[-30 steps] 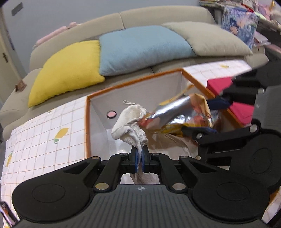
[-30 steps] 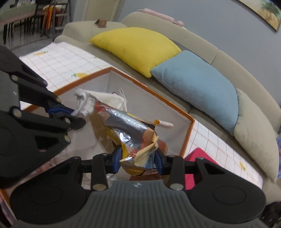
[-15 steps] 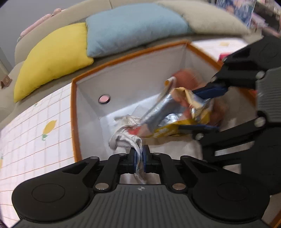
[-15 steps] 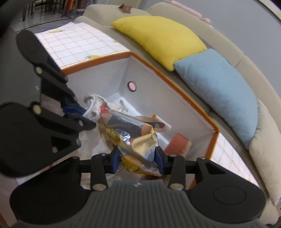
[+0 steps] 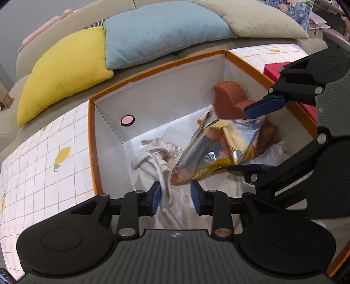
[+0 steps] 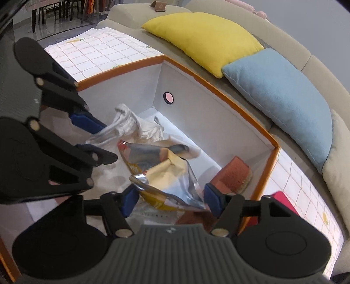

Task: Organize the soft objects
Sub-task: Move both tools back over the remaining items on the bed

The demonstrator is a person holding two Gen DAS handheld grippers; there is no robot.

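Three cushions line the sofa (image 5: 72,37) across the top of the left wrist view: a yellow cushion (image 5: 63,72) at upper left, a blue cushion (image 5: 161,28) in the middle and a beige cushion (image 5: 258,19) at upper right. Below them a white cloth (image 5: 43,153) with an orange grid and lemon prints covers the tabletop at the left of the frame, and a red flat thing (image 5: 275,66) shows at the right edge, just outside the box.

The orange-rimmed box (image 5: 153,72), white inside with a small pink disc (image 5: 127,120) on its far wall, fills the middle of both views. It holds a cream cloth bag (image 5: 153,157) at lower centre, a crumpled foil snack bag (image 5: 221,148) lying partly over it, and a reddish-brown sponge (image 5: 229,96) against the far right corner; white fabric lies under them on the floor of the box.

The left claw (image 5: 175,194) reaches down into the box at the bottom of its own view. Its jaws have just been opening and now stand apart, released, with a strip of the cream cloth bag hanging between them against the left pad only. The right claw (image 6: 172,196) has also just been opening; its pads stand wide at either side of the foil snack bag (image 6: 166,177), which sits loose between them with a gap on the right. In the right wrist view the left claw (image 6: 96,139) blocks the left of the box, its tips at the cream cloth bag (image 6: 135,124), and the sponge (image 6: 234,177) lies at centre right.
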